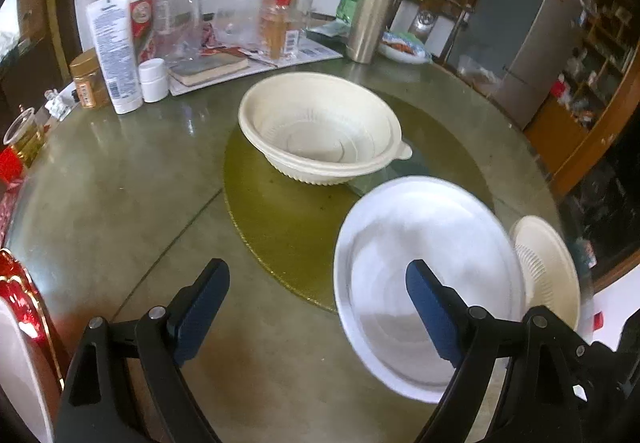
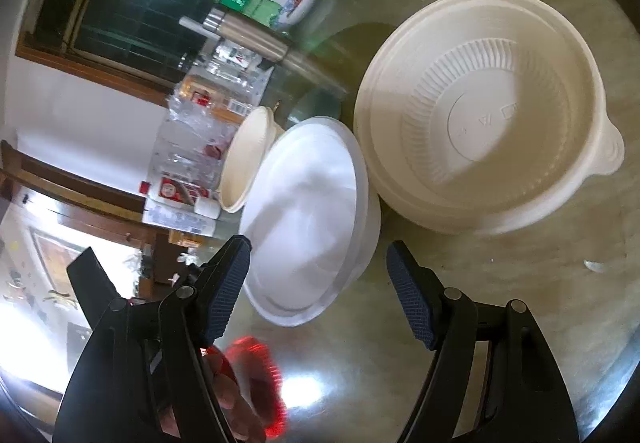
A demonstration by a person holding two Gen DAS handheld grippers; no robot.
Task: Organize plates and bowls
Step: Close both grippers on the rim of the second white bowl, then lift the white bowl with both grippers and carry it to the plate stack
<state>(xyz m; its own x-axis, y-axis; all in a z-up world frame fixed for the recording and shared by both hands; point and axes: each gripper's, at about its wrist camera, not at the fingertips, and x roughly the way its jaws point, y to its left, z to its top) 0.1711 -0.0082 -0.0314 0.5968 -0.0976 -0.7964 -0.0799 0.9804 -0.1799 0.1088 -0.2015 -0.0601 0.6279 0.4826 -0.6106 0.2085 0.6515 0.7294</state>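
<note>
so, scene: round glass-topped table (image 1: 120, 179) with three disposable bowls, clutter on the far side.
left gripper (image 1: 316, 307): jaws wide apart, nothing between the pads; one blue pad overlaps the white bowl in view, contact unclear.
right gripper (image 2: 318, 291): jaws apart, empty, near edge of the white bowl just beyond the tips.
white bowl (image 1: 400, 243): near right in the left wrist view, tilted up on its side, apparently leaning on a small cream bowl (image 1: 548, 263) behind it.
large cream bowl (image 1: 320, 131): upright at table centre, ribbed wall, small tab on rim.
handling: thin plastic by the look, likely light, flexy, slick; may skid on glass.
grip spot: pinch the rim lip, or the tab on the large one.
writing: embossed marks in the large bowl base, unreadable; white tube (image 1: 112, 51) has print too small to read.
</note>
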